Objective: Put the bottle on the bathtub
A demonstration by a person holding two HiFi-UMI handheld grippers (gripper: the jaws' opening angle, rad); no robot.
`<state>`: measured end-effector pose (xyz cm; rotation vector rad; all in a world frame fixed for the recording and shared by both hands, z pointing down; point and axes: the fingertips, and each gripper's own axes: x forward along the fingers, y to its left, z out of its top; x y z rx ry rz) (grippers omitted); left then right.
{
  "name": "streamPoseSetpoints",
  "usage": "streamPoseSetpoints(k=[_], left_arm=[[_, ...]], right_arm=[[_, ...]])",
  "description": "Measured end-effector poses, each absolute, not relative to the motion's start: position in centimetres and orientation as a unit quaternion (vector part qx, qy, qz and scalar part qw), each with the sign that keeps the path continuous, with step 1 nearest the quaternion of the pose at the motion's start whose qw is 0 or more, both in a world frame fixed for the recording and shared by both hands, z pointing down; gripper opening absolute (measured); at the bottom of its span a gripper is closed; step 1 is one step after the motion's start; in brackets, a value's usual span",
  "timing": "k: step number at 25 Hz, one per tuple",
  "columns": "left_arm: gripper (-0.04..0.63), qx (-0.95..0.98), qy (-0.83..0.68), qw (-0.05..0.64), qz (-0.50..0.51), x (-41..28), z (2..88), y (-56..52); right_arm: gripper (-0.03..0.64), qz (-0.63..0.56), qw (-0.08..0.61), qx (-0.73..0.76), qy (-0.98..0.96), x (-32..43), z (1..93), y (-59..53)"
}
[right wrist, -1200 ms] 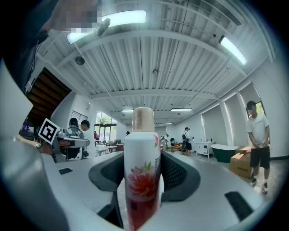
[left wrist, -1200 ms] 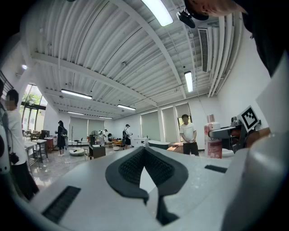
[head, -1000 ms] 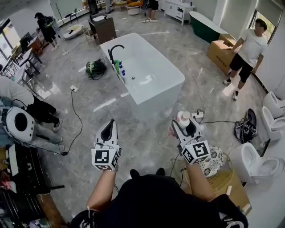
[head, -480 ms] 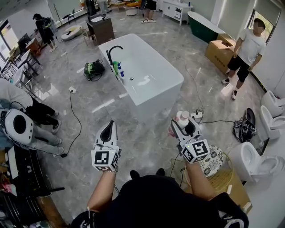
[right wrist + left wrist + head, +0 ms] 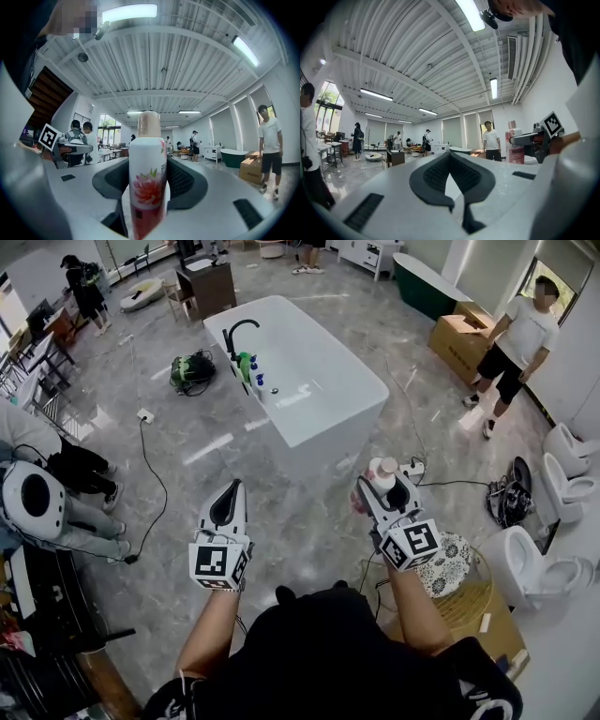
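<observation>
My right gripper (image 5: 382,484) is shut on a white bottle (image 5: 382,474) with a pink cap and a red flower print; in the right gripper view the bottle (image 5: 148,173) stands upright between the two dark pads. The left gripper (image 5: 229,502) is shut and holds nothing; its pads (image 5: 436,176) meet in the left gripper view. The white bathtub (image 5: 319,418) with a black tap (image 5: 240,334) stands ahead on the marble floor, well beyond both grippers. Green and blue bottles (image 5: 249,371) sit on its left rim.
A person (image 5: 511,343) stands at right near a cardboard box (image 5: 459,338). White toilets (image 5: 539,563) line the right edge, a woven basket (image 5: 469,601) is just right of me. Cables (image 5: 441,486) and a power strip lie on the floor. A crouching person (image 5: 47,474) is at left.
The bathtub has come slightly nearer and shifted up in the head view as I walked forward. Both grippers kept their hold and pose.
</observation>
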<state>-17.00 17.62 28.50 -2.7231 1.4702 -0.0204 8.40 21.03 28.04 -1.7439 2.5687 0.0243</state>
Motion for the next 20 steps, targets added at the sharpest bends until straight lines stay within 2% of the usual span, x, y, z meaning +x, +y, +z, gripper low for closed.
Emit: streamPoseSetpoints(k=[11, 20], left_arm=[[0.009, -0.890, 0.456, 0.011, -0.013, -20.3, 30.0, 14.9], [0.009, -0.885, 0.464, 0.002, -0.032, -19.8, 31.6, 9.2]], right_arm=[[0.230, 0.005, 0.010, -0.568, 0.823, 4.8, 28.8, 17.6], [0.230, -0.006, 0.013, -0.555, 0.832, 5.5, 30.5, 9.8]])
